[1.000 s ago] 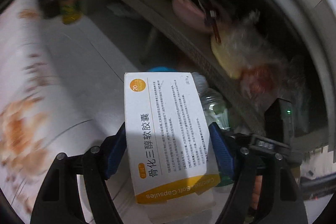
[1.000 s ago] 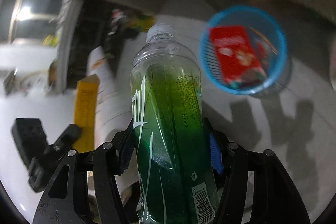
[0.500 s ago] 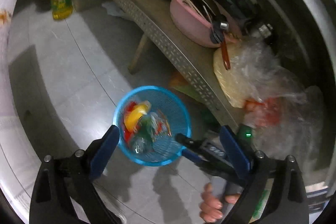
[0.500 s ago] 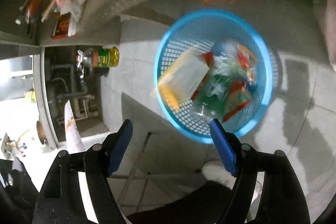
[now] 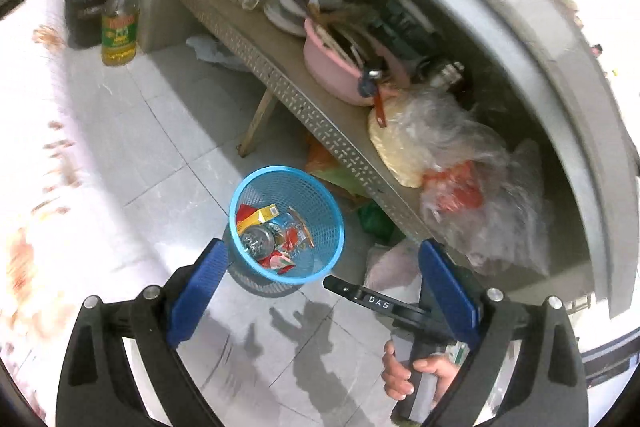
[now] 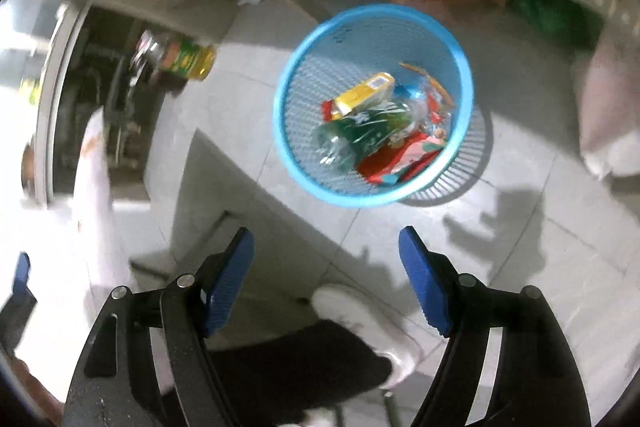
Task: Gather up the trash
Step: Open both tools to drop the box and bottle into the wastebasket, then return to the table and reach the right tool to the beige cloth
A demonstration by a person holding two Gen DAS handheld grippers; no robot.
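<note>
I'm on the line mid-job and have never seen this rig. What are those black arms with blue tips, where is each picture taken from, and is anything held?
No robot: a person holds a two-finger gripper in each hand, each with a camera looking along its fingers. The left gripper and right gripper are both open and empty; their jaws have just been opening. Both views look down at a blue basket on the tiled floor, holding a green bottle, a yellow box and wrappers. The right hand shows in the left view.

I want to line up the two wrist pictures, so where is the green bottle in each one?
Left wrist: green bottle lies in the blue basket, lower centre, bottom end toward the camera.
Right wrist: green bottle in the basket, upper centre-right.
Shared landmark: yellow box beside it.
</note>
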